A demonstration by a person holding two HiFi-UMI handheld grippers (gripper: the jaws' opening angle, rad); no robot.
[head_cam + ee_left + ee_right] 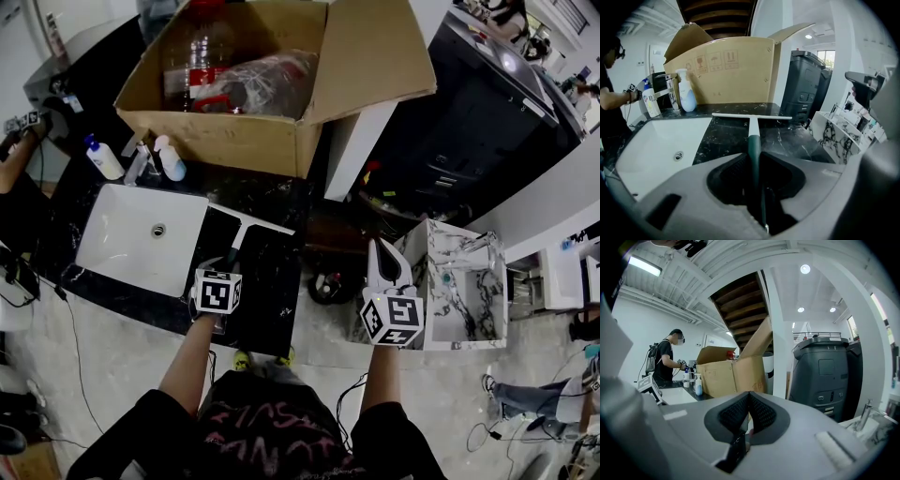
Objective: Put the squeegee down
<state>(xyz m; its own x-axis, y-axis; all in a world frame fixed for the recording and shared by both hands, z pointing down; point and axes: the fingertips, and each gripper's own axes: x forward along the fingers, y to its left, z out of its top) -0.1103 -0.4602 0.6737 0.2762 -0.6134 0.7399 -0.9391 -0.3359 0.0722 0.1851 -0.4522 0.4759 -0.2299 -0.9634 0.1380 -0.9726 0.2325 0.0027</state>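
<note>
The squeegee (246, 225) has a white blade (751, 116) and a dark green handle (754, 147). My left gripper (230, 264) is shut on that handle, which runs straight out between the jaws in the left gripper view (753, 157). The blade lies crosswise low over the black marble counter (787, 136), just right of the sink; I cannot tell whether it touches. My right gripper (382, 251) hangs off the counter to the right, beside the marble shelf unit. Its jaws are shut with nothing between them (749, 397).
A white sink basin (131, 239) is set in the counter left of the squeegee. Behind it stand two bottles (103, 159) (171, 159) and a big open cardboard box (234, 141). A black bin (469, 122) and a marble shelf unit (459, 291) are right. A person (609, 93) works far left.
</note>
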